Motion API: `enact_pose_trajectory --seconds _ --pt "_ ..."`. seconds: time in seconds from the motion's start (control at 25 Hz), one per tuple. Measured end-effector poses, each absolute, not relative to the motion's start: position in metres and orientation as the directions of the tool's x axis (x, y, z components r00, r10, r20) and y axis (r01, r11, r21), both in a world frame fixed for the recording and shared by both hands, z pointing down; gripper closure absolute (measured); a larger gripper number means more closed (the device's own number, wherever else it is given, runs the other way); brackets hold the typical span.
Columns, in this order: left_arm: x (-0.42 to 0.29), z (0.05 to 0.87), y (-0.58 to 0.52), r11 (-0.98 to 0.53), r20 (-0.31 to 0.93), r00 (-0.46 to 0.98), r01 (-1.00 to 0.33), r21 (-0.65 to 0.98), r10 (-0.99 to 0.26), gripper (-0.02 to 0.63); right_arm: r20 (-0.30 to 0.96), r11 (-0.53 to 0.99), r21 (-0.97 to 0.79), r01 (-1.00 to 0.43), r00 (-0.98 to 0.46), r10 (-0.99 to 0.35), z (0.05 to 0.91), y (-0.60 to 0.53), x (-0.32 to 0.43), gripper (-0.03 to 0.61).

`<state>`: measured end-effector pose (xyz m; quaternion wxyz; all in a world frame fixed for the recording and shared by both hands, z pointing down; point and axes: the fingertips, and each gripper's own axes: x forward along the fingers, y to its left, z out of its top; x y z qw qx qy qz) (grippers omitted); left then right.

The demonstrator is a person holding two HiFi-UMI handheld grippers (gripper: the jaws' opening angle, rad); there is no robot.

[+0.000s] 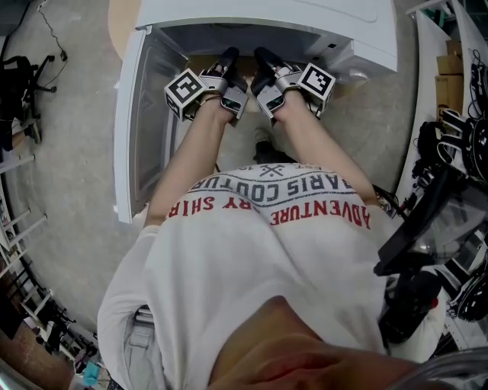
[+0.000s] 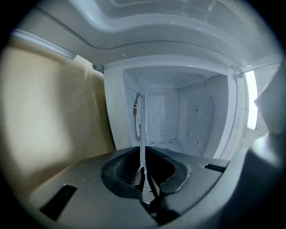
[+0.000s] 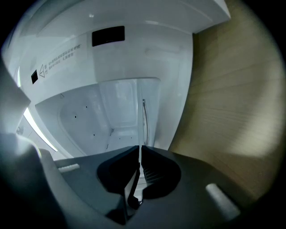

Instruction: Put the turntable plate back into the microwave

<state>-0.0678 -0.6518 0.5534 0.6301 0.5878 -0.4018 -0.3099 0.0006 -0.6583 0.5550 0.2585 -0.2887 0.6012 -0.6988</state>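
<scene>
Jaws of left gripper (image 2: 143, 169) and right gripper (image 3: 139, 164) clamped on turntable plate (image 2: 141, 139) rim, at microwave (image 1: 268, 17) cavity mouth. Risks: glass slipping from thin edge grip; uneven tilt knocking cavity wall (image 2: 203, 114).

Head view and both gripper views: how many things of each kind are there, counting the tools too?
Grippers: 2, the left gripper and the right gripper, each with jaws shut on the plate's edge
Microwave: 1, door open
Turntable plate: 1
Total: 4
</scene>
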Motion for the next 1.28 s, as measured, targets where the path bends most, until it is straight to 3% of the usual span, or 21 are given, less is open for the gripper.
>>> enact_pose_trajectory --seconds 0.52,0.64,0.84,1.0,1.12,1.28 --pt "-0.061 0.544 -0.628 0.077 0.090 0.508 -0.047 0.996 -0.856 0.594 0.069 -0.089 -0.996 -0.011 -0.725 -0.685 0.538 -0.635 0.004 0.578" --pt "-0.051 0.527 -0.612 0.027 0.056 0.554 -0.059 0.998 -0.830 0.594 0.089 -0.051 -0.996 -0.074 -0.756 -0.649 0.530 -0.616 0.006 0.578" --pt "-0.017 0.486 -0.563 -0.171 -0.002 0.680 -0.182 0.968 -0.733 0.595 0.201 0.188 -0.917 -0.351 -0.817 -0.541 0.502 -0.567 0.011 0.578" --pt "-0.007 0.451 -0.498 -0.369 0.041 0.737 -0.385 0.846 -0.675 0.595 0.271 0.442 -0.722 -0.532 -0.805 -0.527 0.470 -0.507 0.028 0.578" --pt "-0.002 0.419 -0.448 -0.522 0.106 0.754 -0.541 0.659 -0.648 0.595 0.278 0.603 -0.553 -0.575 -0.809 -0.517 0.443 -0.449 0.043 0.578" --pt "0.008 0.390 -0.371 -0.658 0.181 0.776 -0.614 0.435 -0.604 0.595 0.381 0.726 -0.362 -0.584 -0.804 -0.456 0.433 -0.361 0.051 0.578"
